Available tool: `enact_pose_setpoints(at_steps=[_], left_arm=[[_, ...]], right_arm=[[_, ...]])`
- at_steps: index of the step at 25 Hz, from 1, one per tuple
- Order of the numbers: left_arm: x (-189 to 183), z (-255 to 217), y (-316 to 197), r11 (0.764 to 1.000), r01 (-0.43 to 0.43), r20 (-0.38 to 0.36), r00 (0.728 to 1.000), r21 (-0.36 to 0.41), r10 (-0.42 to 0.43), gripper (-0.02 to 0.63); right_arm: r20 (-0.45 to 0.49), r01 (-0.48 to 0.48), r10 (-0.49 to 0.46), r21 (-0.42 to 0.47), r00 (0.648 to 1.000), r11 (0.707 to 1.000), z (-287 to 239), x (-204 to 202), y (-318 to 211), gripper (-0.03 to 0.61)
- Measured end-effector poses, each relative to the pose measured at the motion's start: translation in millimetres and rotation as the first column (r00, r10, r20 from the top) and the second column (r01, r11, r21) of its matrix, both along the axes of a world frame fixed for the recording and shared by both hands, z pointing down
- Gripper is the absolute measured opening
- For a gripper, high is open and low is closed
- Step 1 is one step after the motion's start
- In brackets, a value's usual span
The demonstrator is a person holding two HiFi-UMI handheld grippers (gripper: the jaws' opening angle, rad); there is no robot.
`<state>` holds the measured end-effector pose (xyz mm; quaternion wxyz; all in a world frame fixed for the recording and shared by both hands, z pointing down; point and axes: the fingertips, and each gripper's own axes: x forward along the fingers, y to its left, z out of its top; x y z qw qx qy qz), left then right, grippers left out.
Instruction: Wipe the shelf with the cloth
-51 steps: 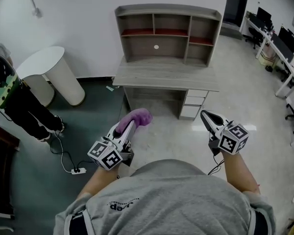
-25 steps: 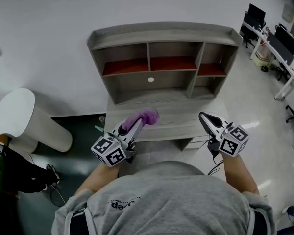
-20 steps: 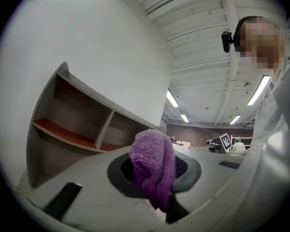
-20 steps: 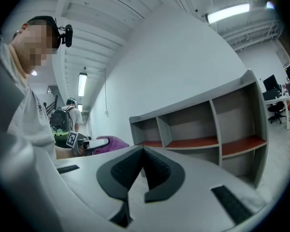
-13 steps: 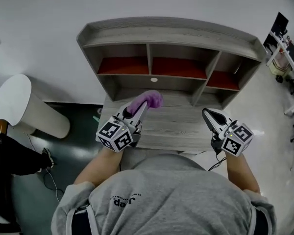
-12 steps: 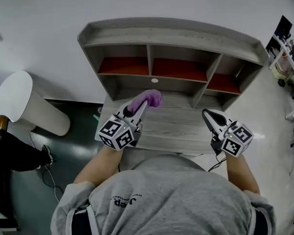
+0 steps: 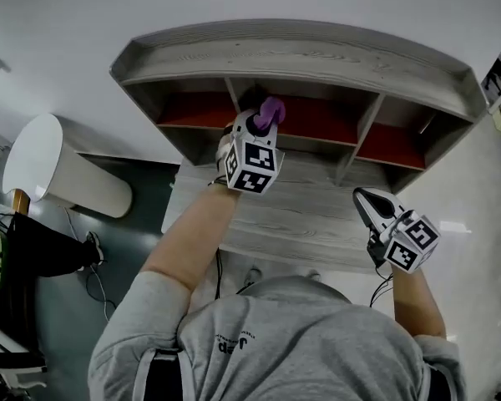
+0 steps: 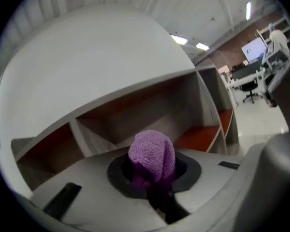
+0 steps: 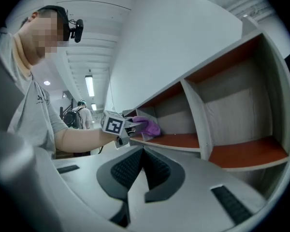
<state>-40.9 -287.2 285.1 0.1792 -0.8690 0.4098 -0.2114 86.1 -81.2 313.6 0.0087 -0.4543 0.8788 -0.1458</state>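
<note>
The left gripper [image 7: 261, 128] pinches the purple terry cloth [image 7: 272, 110], bunched ahead of its tips so that fabric leads, at the middle compartment's front edge of the grey wooden shelf [image 7: 292, 53]. The right gripper [image 7: 366, 200], pressed together and empty, hangs before the shelf's right end, probably to stay clear.

A grey short-sleeved T-shirt [image 7: 301, 341]; the left tongs [image 7: 261, 124] and right tongs [image 7: 362, 196] bear black-and-white marker cubes [image 7: 251, 159].

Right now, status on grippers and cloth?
Left gripper shut on purple cloth, at the red shelf. Right gripper shut, empty, above desk. Nothing in the way.
</note>
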Motion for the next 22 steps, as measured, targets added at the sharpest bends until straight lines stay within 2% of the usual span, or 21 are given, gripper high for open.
enact_pose_setpoints(at_steps=[2,3,6,8,9,10,11,14,15,16,17,18,19,20,21,22], left_arm=[[17,21,-25,0.999,0.025,0.165,0.986,0.047,-0.033,0.071],[23,31,-38,0.996,0.040,0.249,0.967,0.074,-0.058,0.071],[34,55,-72,0.987,0.099,0.442,0.885,0.127,-0.145,0.071],[35,66,-89,0.978,0.141,0.546,0.813,0.153,-0.202,0.071],[33,71,-96,0.973,0.158,0.604,0.763,0.166,-0.228,0.071],[29,76,-104,0.969,0.174,0.667,0.703,0.176,-0.247,0.071],[24,83,-111,0.966,0.186,0.732,0.631,0.181,-0.259,0.071],[9,101,-129,0.962,0.201,0.888,0.386,0.183,-0.250,0.071],[5,105,-133,0.963,0.208,0.917,0.322,0.173,-0.235,0.071],[3,109,-137,0.963,0.222,0.937,0.276,0.156,-0.216,0.071],[2,112,-140,0.962,0.241,0.948,0.252,0.131,-0.192,0.069],[2,114,-141,0.960,0.263,0.954,0.249,0.098,-0.166,0.067],[3,114,-141,0.957,0.283,0.954,0.265,0.062,-0.141,0.066],[5,114,-139,0.954,0.299,0.948,0.295,0.029,-0.121,0.063],[8,114,-137,0.952,0.308,0.935,0.336,0.001,-0.110,0.063],[11,114,-135,0.950,0.311,0.915,0.390,-0.025,-0.103,0.063]], right_arm=[[0.038,-0.023,0.024,-0.026,0.999,0.999,13,5,1,0.021],[0.051,-0.027,0.029,-0.037,0.998,0.999,19,7,2,0.021],[0.072,-0.030,0.034,-0.056,0.997,0.998,30,17,6,0.021],[0.092,-0.037,0.043,-0.060,0.995,0.998,32,30,10,0.021],[0.101,-0.040,0.046,-0.059,0.994,0.997,32,36,11,0.021],[0.107,-0.040,0.047,-0.058,0.993,0.998,32,43,12,0.021],[0.113,-0.039,0.045,-0.055,0.993,0.998,30,49,13,0.021],[0.128,-0.031,0.036,-0.043,0.991,0.999,25,65,14,0.021],[0.133,-0.029,0.034,-0.038,0.990,0.999,23,70,14,0.021],[0.139,-0.029,0.033,-0.033,0.990,0.999,22,76,14,0.021],[0.143,-0.030,0.033,-0.029,0.989,0.999,21,81,14,0.021],[0.147,-0.033,0.036,-0.025,0.988,0.999,20,86,14,0.021],[0.151,-0.038,0.040,-0.022,0.988,0.999,19,91,14,0.021],[0.155,-0.043,0.046,-0.020,0.987,0.999,18,96,15,0.021],[0.160,-0.049,0.051,-0.018,0.986,0.999,18,100,16,0.021],[0.164,-0.053,0.055,-0.018,0.985,0.998,17,104,16,0.021]])
